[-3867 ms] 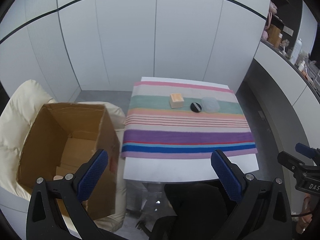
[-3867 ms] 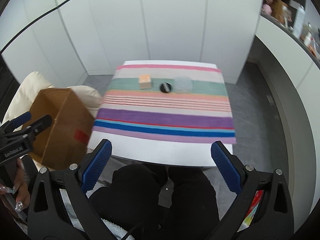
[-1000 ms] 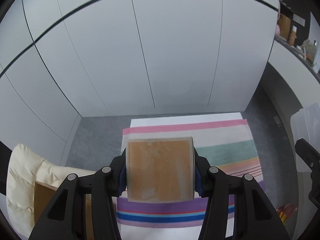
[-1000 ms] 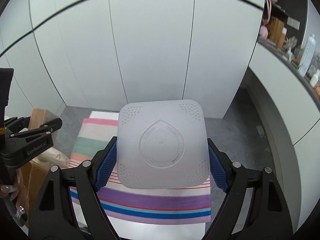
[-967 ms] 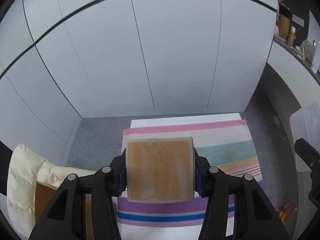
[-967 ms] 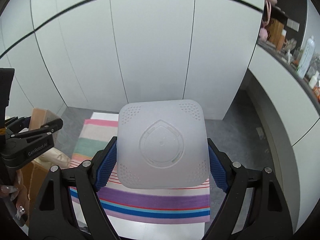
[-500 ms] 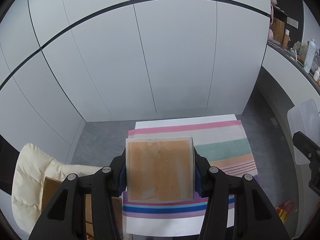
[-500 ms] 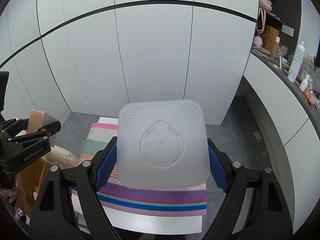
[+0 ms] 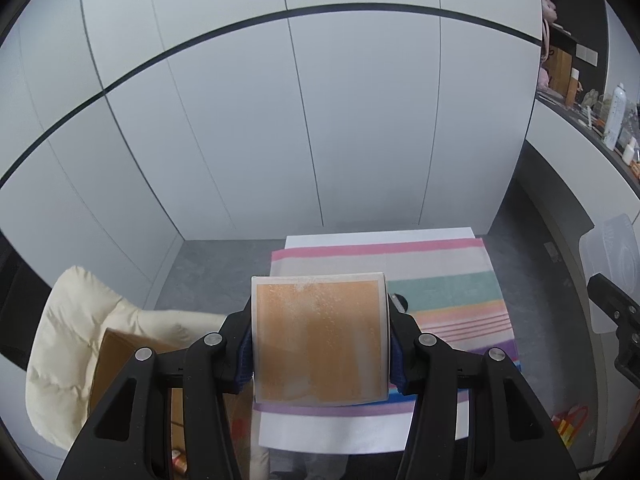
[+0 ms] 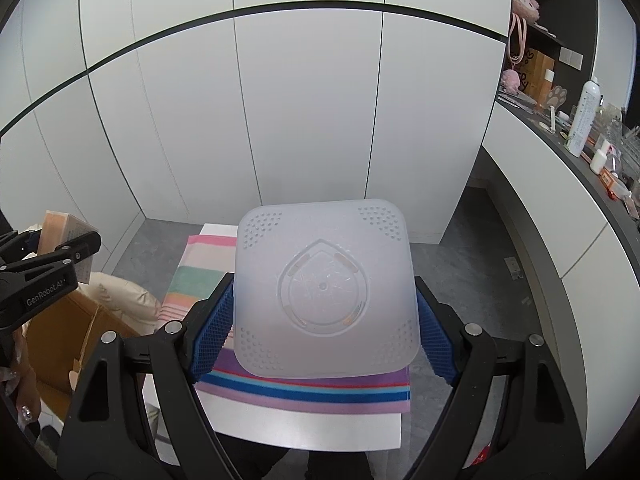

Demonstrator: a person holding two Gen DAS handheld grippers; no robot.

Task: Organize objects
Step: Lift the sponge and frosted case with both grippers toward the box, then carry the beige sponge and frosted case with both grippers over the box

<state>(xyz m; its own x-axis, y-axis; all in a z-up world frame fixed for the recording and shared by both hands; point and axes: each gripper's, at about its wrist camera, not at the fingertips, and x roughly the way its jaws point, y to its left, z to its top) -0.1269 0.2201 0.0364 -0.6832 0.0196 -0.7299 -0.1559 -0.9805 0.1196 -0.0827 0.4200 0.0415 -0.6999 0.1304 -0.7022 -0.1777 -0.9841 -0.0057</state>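
We hold two things clear of the striped table (image 9: 440,256): our left gripper (image 9: 320,344) is clamped on the orange box (image 9: 320,340), our right gripper (image 10: 324,328) on the frosted white container (image 10: 324,292). The cardboard box (image 10: 60,332) lies low to our left, nearer the left hand, so that load probably goes first; its opening is largely hidden from both views.
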